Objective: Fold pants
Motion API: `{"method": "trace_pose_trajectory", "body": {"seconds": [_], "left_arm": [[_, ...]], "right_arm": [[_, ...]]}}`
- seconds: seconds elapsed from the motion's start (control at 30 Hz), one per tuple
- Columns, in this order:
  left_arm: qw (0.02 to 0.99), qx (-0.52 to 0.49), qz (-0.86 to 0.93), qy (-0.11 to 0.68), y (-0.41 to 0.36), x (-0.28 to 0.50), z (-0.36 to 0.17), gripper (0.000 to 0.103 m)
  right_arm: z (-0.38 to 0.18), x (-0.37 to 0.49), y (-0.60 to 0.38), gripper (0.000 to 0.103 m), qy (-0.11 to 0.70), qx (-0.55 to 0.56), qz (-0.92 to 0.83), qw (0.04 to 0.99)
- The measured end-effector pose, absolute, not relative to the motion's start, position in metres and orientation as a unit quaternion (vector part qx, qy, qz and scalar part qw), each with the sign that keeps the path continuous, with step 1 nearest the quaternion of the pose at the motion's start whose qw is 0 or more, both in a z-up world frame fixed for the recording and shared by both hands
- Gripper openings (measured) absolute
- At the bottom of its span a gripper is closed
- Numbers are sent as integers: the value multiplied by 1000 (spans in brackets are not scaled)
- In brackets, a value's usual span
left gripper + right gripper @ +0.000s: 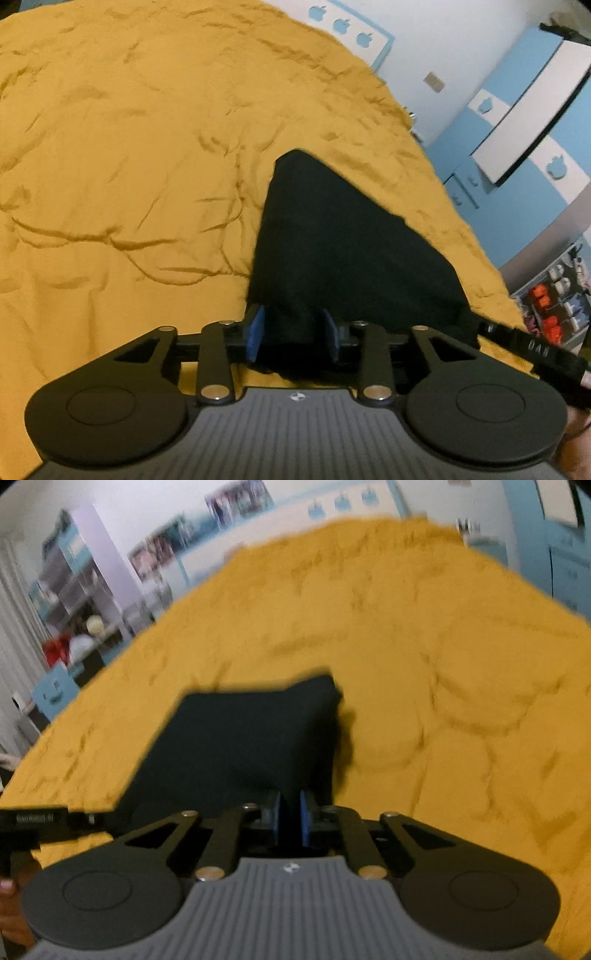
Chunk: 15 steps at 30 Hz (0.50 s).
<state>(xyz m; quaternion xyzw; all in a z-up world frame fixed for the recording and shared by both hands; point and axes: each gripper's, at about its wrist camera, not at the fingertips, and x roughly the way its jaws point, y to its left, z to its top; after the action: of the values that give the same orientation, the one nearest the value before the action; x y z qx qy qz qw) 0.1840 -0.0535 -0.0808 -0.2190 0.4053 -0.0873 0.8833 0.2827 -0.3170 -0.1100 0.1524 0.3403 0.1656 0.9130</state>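
The black pants [343,243] lie on a yellow bedspread [129,166]. In the left wrist view my left gripper [293,334] has its blue pads apart with a thick fold of the pants between them; the near edge is lifted. In the right wrist view the pants [236,746] hang from my right gripper [290,821], whose blue pads are nearly together on the cloth's near edge. The other gripper shows at the side of each view [532,350] [33,821]. The right wrist view is blurred.
The wrinkled yellow bedspread [424,664] fills most of both views. Blue and white cabinets [517,122] stand beyond the bed's right edge. Shelves with objects [70,602] stand beyond its left edge.
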Motion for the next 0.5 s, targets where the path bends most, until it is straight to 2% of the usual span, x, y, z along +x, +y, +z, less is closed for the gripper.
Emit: {"method": "trace_pose_trajectory", "body": {"seconds": [0.07,0.2,0.23,0.27,0.3,0.43,0.5], "left_arm": [[881,-218,-94,409,-53,184,-83,44],[875,-233,-90,416,-50,185,-88,47],[875,-238,-89,413,-49,184,-87,47],[876,-239,-88,410,-48,183,-85,47],[877,-240,-88,407,-47,183,-84,47],[876,-242,-90,407,-42,187,-81,47],[878,-246,-99,399,-41,189,-79,47]], "right_arm": [[-109,283,-319,3,336,155,162,915],[-125,293,-313,6,389,130,147,900],[-131,290,-313,9,408,129,152,891],[-132,292,-314,22,423,137,162,881],[-130,292,-319,30,426,154,169,875],[-115,304,-350,37,389,244,170,872],[-117,319,-368,47,367,300,159,866]]}}
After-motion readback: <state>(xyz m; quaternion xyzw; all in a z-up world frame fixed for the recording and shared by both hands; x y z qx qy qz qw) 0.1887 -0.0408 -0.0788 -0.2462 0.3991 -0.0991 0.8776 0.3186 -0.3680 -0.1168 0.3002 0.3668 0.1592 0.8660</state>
